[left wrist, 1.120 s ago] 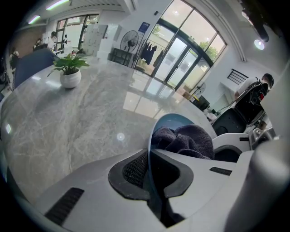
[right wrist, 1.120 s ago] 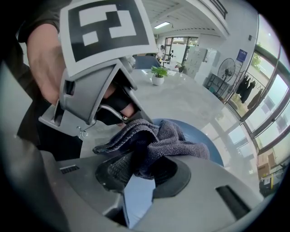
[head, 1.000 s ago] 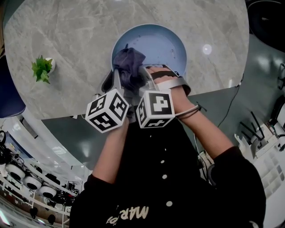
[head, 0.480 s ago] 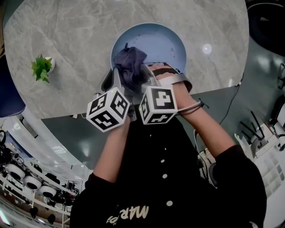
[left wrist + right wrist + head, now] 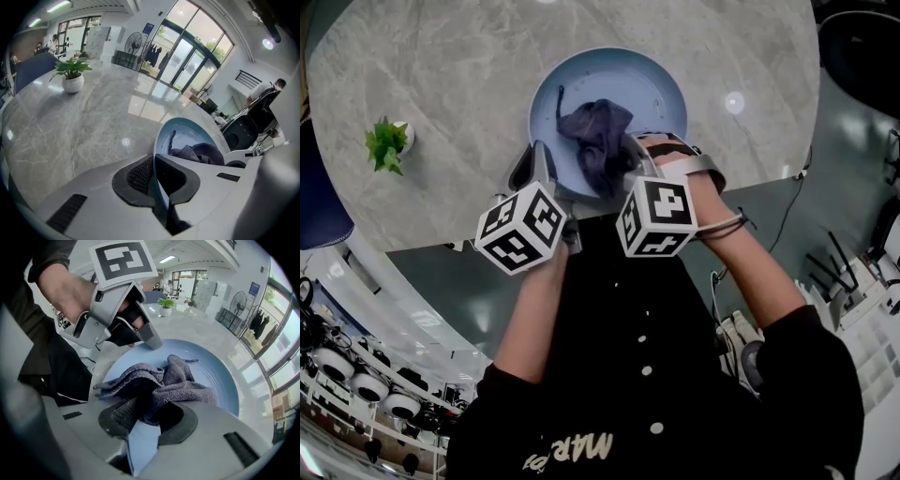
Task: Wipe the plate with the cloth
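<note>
A light blue plate [image 5: 656,89] lies near the front edge of the marble table, and a dark purple cloth [image 5: 598,136] is bunched on it. My left gripper [image 5: 538,159] is shut on the plate's near left rim; in the left gripper view the rim [image 5: 161,140] runs between the pads of that gripper [image 5: 153,180]. On the plate's near right side my right gripper [image 5: 630,155] is shut on the cloth. In the right gripper view the cloth [image 5: 164,380] bulges out of the shut jaws of the right gripper [image 5: 147,416] over the plate [image 5: 225,385], with the left gripper [image 5: 154,344] just beyond.
A small potted plant [image 5: 389,143] stands on the round marble table [image 5: 441,66] to the left, also visible as the plant [image 5: 71,75] in the left gripper view. The table's edge runs just under both grippers. A dark blue chair [image 5: 319,187] is at far left.
My right gripper has slid to the right and dragged the cloth with it across the plate. The left gripper has stayed on the rim.
</note>
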### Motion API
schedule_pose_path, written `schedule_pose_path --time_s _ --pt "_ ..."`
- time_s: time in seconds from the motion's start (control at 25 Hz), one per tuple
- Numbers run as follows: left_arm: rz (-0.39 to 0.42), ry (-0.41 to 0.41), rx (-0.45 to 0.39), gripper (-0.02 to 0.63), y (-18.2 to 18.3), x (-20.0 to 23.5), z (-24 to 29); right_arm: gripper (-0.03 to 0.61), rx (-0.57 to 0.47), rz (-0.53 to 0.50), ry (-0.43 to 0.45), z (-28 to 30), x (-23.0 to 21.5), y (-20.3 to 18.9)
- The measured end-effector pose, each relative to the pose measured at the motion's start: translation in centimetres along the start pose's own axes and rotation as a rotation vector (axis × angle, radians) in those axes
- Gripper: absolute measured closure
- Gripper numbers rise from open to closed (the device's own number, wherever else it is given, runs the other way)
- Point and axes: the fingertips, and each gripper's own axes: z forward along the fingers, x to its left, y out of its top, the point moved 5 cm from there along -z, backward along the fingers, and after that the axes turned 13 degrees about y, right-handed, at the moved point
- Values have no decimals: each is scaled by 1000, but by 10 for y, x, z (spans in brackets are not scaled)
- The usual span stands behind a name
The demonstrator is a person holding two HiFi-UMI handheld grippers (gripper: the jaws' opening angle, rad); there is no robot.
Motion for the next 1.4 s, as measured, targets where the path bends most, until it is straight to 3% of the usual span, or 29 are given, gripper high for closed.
schedule_pose_path --time_s 0.52,0.88,1.04,1.28,1.4 --pt "-4 -3 -8 584 0 -4 -3 485 137 59 26 -24 5 -55" --pt "-2 -10 -6 584 0 -2 -1 483 254 105 19 -25 0 -61" --pt "-27 -35 4 584 -1 -1 -2 485 225 92 -2 -30 1 -53" --pt "-43 -64 15 584 0 -1 -2 486 10 37 -23 -44 6 5" --pt "-45 -65 13 584 0 -3 -3 486 -37 18 5 -32 15 26"
